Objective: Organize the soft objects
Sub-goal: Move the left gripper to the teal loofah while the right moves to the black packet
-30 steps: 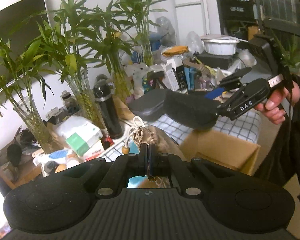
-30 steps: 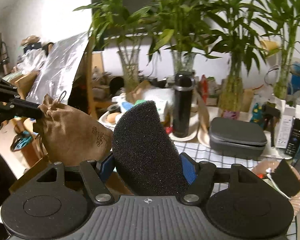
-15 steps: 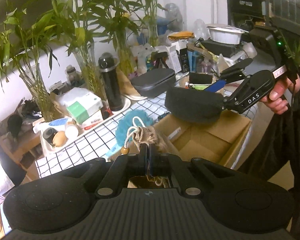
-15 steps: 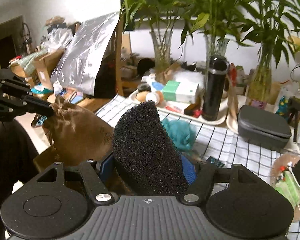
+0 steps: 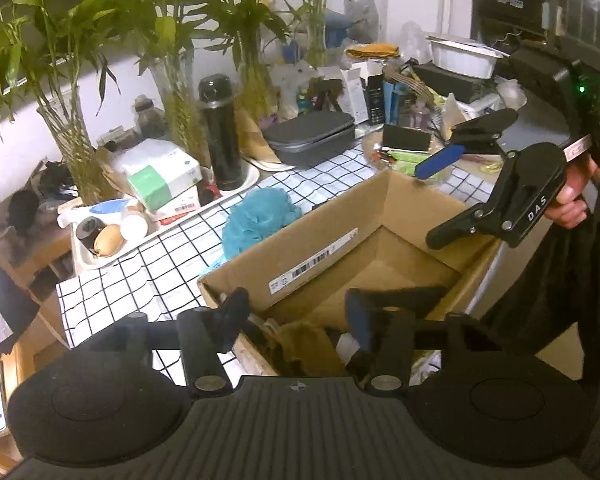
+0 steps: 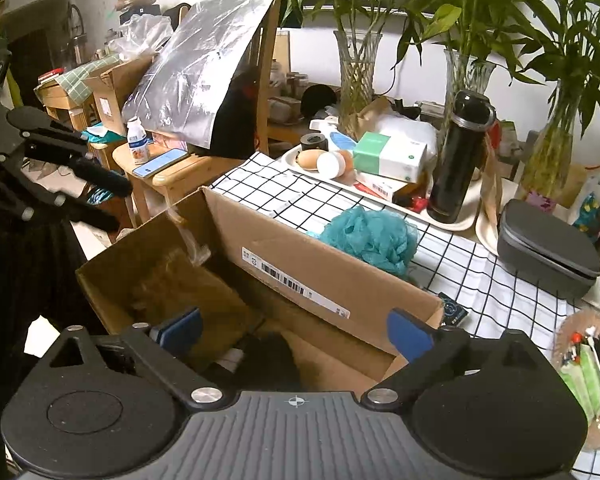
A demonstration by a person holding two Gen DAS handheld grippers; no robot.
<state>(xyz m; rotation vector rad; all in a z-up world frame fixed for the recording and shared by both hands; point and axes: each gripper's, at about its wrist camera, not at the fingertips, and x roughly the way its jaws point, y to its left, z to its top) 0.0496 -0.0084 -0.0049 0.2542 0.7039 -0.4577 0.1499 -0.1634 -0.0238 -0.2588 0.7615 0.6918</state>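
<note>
An open cardboard box (image 5: 380, 200) stands against the checked table's edge. My left gripper (image 5: 298, 316) hangs over its near corner, jaws opening, with nothing between them. The brown drawstring pouch (image 5: 300, 344) lies in the box just below it. My right gripper (image 6: 296, 332) is over the box too, jaws opening wide and empty. The black foam sponge (image 6: 268, 360) lies in the box beneath it, and the pouch (image 6: 168, 284) shows blurred to its left. A teal mesh bath puff (image 6: 370, 236) rests on the table behind the box. Each gripper appears in the other's view (image 5: 440, 200) (image 6: 116, 200).
Behind the box wall stand a black flask (image 6: 460, 152), a grey zip case (image 6: 548, 256), a tray of small items (image 5: 108, 236) and glass vases of bamboo (image 5: 72, 140). A wooden stool with a phone (image 6: 160, 162) is at the left. A person's hand (image 5: 572, 204) holds the right gripper.
Both grippers have opened. The pouch dropped from the left one and the sponge from the right one into the box. Both hands sank toward the box.
</note>
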